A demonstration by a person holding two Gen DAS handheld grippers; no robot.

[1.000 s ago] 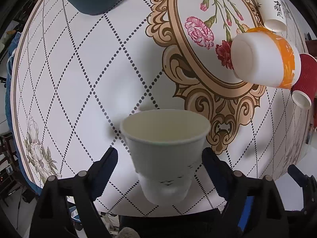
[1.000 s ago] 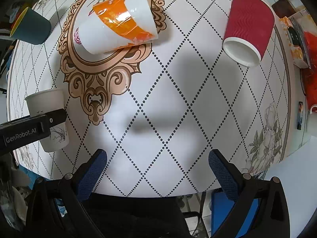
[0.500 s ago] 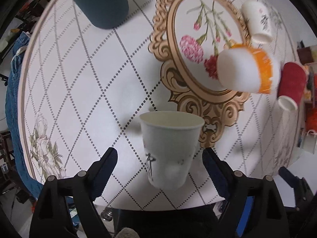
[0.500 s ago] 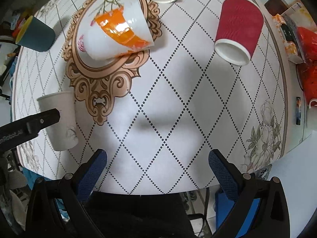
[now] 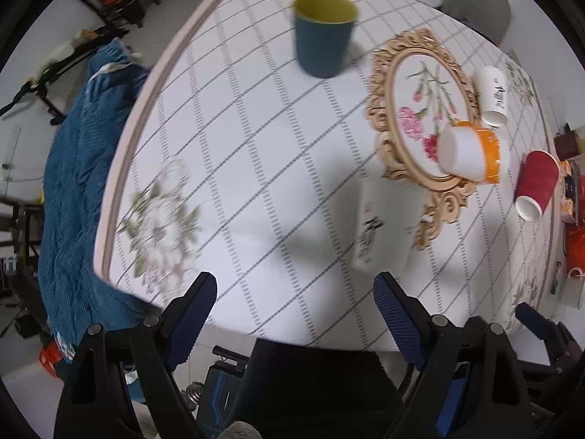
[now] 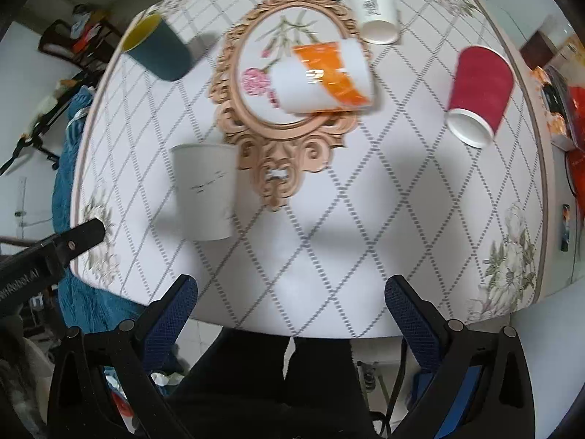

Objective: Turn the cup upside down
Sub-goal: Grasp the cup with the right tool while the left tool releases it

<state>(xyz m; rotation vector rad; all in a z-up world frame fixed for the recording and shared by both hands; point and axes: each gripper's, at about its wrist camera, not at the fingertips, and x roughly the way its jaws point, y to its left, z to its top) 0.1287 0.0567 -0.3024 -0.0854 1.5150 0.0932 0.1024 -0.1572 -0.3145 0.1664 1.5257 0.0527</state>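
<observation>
A white paper cup with black writing [image 5: 385, 225] stands upright, mouth up, on the patterned table near its front edge; it also shows in the right wrist view [image 6: 204, 197]. My left gripper [image 5: 294, 298] is open and empty, drawn back from the cup, which lies ahead to the right of it. My right gripper [image 6: 290, 300] is open and empty over the table's front edge, with the cup ahead to its left. The left gripper's body [image 6: 47, 252] shows at the left edge of the right wrist view.
A white and orange cup [image 6: 323, 77] lies on its side on the ornate oval print. A red cup [image 6: 479, 95] and a small white cup [image 6: 374, 11] stand mouth down. A teal cup with yellow inside [image 5: 323, 34] stands upright at the back. A blue cloth [image 5: 76, 183] hangs left of the table.
Both grippers have pulled back and up from the table. The white cup, close between my left fingers before, now stands farther ahead and right of them.
</observation>
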